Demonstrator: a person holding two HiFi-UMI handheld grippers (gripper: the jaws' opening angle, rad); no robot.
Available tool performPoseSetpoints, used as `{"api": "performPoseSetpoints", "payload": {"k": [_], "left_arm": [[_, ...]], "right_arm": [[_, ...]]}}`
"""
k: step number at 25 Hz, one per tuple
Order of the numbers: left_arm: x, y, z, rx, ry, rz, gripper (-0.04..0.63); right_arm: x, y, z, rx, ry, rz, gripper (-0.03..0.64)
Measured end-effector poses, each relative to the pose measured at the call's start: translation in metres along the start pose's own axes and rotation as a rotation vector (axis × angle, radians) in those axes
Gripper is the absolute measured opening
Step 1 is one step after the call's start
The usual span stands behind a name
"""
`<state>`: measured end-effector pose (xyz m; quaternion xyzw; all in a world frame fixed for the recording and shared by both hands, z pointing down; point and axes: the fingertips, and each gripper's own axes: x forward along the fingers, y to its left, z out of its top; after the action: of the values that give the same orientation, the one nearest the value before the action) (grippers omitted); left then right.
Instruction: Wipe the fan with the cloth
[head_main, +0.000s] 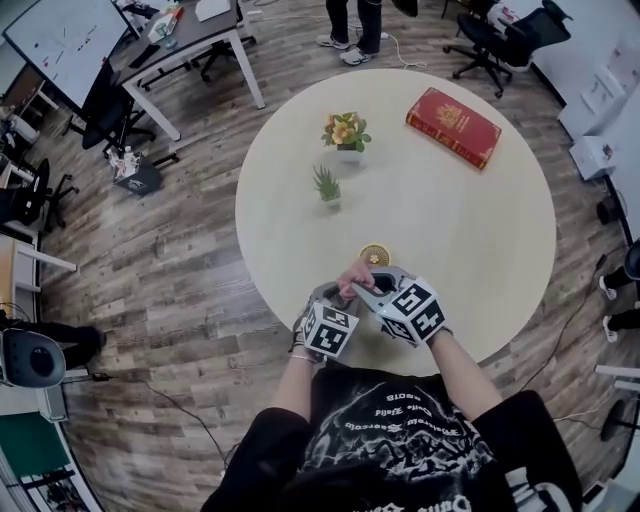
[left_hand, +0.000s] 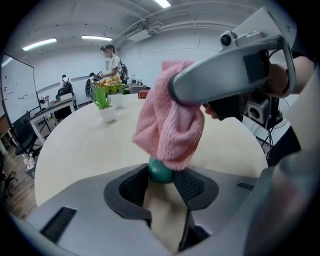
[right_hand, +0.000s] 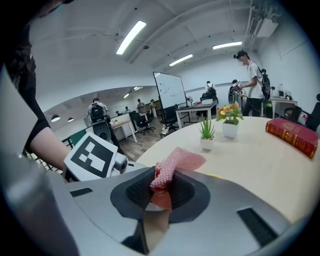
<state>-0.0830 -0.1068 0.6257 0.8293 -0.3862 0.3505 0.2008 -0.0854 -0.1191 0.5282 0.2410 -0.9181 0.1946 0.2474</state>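
My left gripper (left_hand: 161, 172) is shut on a rounded green part of the fan (left_hand: 160, 170). The pink cloth (left_hand: 167, 125) drapes over it and hides what lies above. My right gripper (right_hand: 161, 187) is shut on a bunched corner of that cloth (right_hand: 175, 162), and its grey finger (left_hand: 225, 75) reaches in from the right above the fan. In the head view both grippers meet near the table's front edge, left gripper (head_main: 338, 293) and right gripper (head_main: 362, 288), with the cloth (head_main: 355, 274) between them. A yellow disc (head_main: 375, 255) shows just beyond the cloth; I cannot tell whether it belongs to the fan.
On the round pale table (head_main: 500, 230) stand a small green plant (head_main: 326, 185) and a flower pot (head_main: 346, 132); a red book (head_main: 453, 126) lies at the far right. Desks, office chairs and a standing person (head_main: 355, 25) are around the table.
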Motion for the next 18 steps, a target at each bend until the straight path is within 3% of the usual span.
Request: {"api": "performPoseSetpoints", "payload": {"k": [6, 9, 13, 18], "left_arm": [[0.001, 0.001, -0.002, 0.004, 0.012, -0.012, 0.181], [0.001, 0.0, -0.001, 0.005, 0.014, -0.022, 0.181], [0.002, 0.002, -0.002, -0.007, 0.013, -0.027, 0.181], [0.003, 0.002, -0.002, -0.016, 0.015, -0.028, 0.179]], "right_arm": [[0.041, 0.012, -0.044, -0.1, 0.229, 0.069, 0.063], [0.048, 0.007, -0.046, -0.104, 0.241, 0.06, 0.063], [0.052, 0.004, -0.044, -0.231, 0.245, 0.052, 0.063], [0.047, -0.017, -0.036, -0.329, 0.239, -0.067, 0.058]]}}
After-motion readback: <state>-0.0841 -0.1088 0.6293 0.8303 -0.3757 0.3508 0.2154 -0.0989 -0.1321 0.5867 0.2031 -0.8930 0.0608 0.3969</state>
